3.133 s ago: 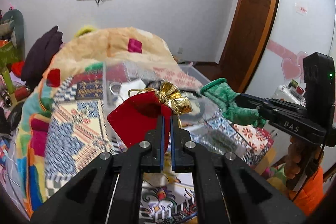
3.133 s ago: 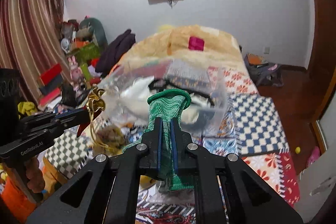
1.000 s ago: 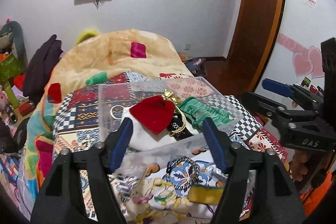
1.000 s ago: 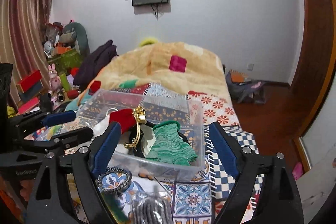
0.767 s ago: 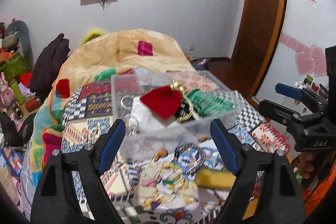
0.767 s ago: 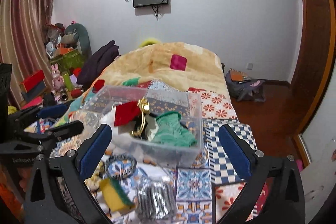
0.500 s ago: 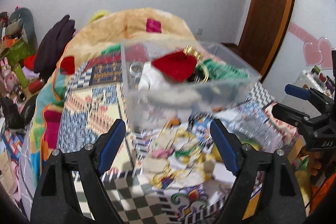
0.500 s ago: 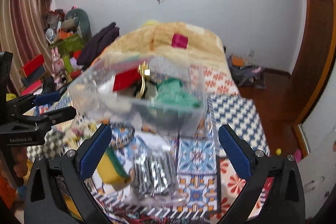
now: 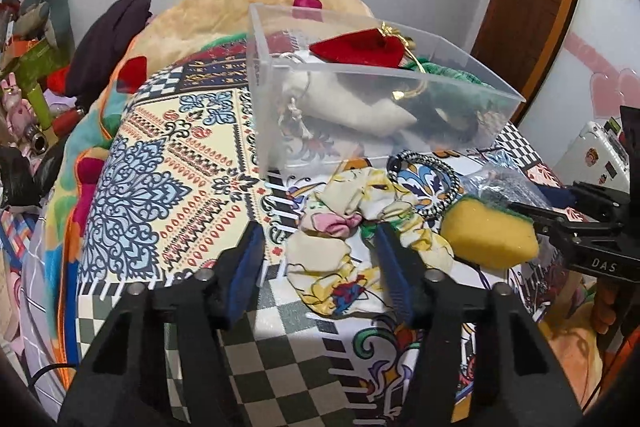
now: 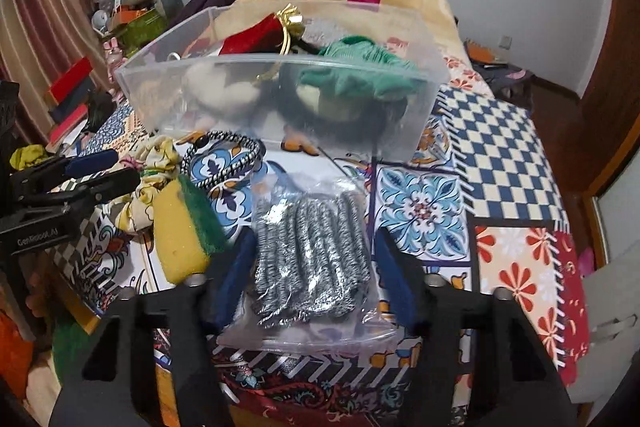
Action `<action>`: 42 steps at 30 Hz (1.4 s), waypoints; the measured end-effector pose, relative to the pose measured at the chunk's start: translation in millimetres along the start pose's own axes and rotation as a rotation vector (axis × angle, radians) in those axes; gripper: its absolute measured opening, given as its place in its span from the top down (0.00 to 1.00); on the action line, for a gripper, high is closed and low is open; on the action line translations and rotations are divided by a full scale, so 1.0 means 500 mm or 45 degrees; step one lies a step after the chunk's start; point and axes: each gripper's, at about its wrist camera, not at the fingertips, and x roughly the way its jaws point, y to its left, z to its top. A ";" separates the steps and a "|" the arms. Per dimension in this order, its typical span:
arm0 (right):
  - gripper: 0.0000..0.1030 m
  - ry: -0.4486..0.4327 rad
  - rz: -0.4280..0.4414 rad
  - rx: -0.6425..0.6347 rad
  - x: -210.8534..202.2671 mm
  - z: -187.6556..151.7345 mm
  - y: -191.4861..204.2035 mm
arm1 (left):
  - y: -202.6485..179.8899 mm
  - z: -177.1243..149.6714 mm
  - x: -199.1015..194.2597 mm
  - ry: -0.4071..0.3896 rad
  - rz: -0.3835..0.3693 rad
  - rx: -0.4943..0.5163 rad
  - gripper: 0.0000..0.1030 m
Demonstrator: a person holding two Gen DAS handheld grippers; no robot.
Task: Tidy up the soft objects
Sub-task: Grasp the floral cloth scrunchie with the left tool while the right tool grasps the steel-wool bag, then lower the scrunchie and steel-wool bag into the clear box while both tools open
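A patterned bedspread fills the foreground, and both grippers are spread wide and empty. The left gripper frames the floral scrunchie; the right gripper brackets the bagged scourers. Best play, I'd say: drop low, centre each bundle between the fingers and pinch the bulk, not slippery plastic. The sponge and the braided ring wait just beyond. Farther back, the clear bin already holds a red pouch and green knit.
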 end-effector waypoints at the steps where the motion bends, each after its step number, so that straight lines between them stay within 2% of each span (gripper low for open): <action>1: 0.60 -0.004 0.002 -0.001 -0.002 -0.002 0.001 | 0.001 0.001 0.000 -0.001 0.007 -0.001 0.56; 3: 0.65 -0.012 0.003 -0.001 -0.005 -0.003 0.000 | 0.004 -0.001 0.000 -0.009 0.012 -0.004 0.65; 5: 0.67 -0.020 0.008 0.003 -0.007 -0.004 -0.003 | 0.007 -0.003 0.000 -0.011 0.001 -0.004 0.80; 8: 0.71 -0.037 0.007 0.008 -0.012 -0.005 -0.004 | 0.007 -0.006 -0.003 -0.011 -0.003 0.003 0.92; 12: 0.73 -0.077 0.001 0.006 -0.027 0.004 -0.004 | 0.003 -0.005 -0.024 -0.036 -0.016 0.017 0.94; 19: 0.73 -0.214 -0.028 -0.004 -0.090 0.034 0.004 | -0.016 0.028 -0.088 -0.145 -0.043 0.040 0.95; 29: 0.73 -0.397 -0.073 0.011 -0.161 0.116 0.003 | -0.059 0.133 -0.149 -0.289 -0.082 0.104 0.95; 36: 0.73 -0.486 -0.065 0.047 -0.156 0.187 -0.002 | -0.070 0.215 -0.134 -0.340 -0.077 0.082 0.95; 42: 0.73 -0.463 -0.069 0.055 -0.111 0.218 0.007 | -0.067 0.247 -0.075 -0.311 -0.050 0.066 0.95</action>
